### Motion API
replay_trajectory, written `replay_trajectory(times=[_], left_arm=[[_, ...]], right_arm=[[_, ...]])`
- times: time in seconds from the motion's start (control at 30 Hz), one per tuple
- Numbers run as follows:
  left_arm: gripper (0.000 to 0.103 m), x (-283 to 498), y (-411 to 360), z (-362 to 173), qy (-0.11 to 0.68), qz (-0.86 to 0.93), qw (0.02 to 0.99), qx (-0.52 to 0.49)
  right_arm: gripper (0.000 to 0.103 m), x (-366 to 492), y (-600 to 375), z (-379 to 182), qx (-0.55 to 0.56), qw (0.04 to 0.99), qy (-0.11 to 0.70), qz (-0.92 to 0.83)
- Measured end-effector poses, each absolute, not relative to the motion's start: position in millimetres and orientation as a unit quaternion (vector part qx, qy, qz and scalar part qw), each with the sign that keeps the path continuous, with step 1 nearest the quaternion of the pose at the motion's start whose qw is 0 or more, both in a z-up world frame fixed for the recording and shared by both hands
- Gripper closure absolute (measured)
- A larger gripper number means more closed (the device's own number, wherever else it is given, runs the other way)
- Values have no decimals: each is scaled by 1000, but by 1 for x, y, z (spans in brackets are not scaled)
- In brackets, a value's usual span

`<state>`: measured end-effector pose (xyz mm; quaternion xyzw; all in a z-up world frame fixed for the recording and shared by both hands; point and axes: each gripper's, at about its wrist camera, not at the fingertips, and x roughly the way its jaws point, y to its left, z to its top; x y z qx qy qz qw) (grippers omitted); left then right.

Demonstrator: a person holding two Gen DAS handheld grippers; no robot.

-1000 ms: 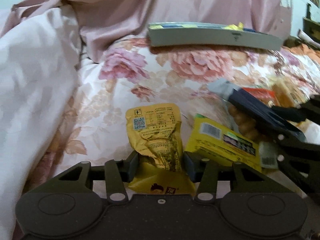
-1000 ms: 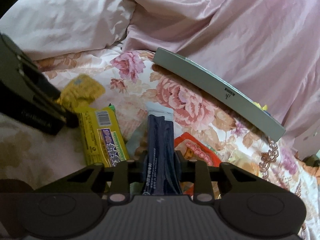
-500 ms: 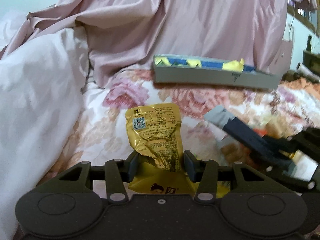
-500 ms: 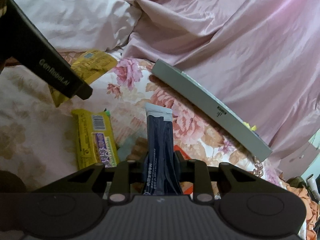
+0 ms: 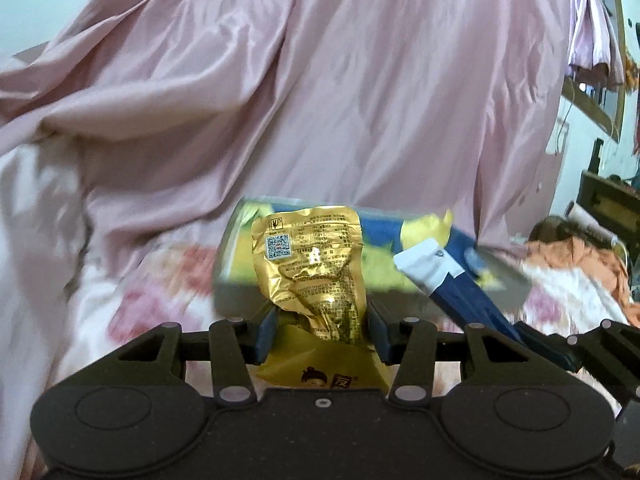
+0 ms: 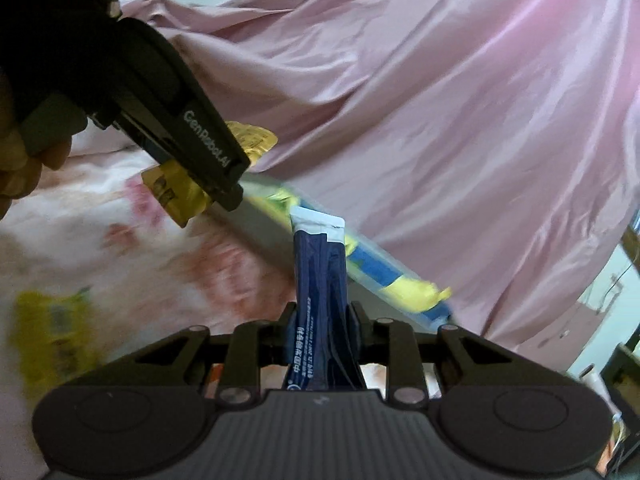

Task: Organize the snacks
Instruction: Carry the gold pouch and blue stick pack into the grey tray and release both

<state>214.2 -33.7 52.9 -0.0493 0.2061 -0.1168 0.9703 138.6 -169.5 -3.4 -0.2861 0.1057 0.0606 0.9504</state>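
The left claw is squeezed tight on a crinkly gold snack bag. A dark blue snack stick is pinched in the right claw. Both are held near the gray tray on the flowery bed.

A bedroom in a home is shown. A bed is indicated by the floral bedsheet, printed with pink roses, on which everything is laid. Behind the sheet a large crumpled pink satin quilt is heaped, and to its left a pale pillow or duvet is seen. A shallow grey tray holding snack packets is set on the sheet, just in front of the quilt. To the right of the quilt, a pale wall, hanging clothes and dark wooden furniture are visible, with orange fabric bundled beside the sheet's right edge.
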Motion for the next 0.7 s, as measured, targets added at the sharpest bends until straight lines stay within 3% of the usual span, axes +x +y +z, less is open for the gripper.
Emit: replay_trajectory(times=[0.23, 0.7], left_arm=[[53, 288, -52, 68, 199, -123, 970, -63], [52, 373, -54, 33, 298, -105, 940, -128]], right_arm=[[74, 212, -200, 22, -260, 960, 100, 41], [73, 308, -218, 14, -214, 960, 171, 48]])
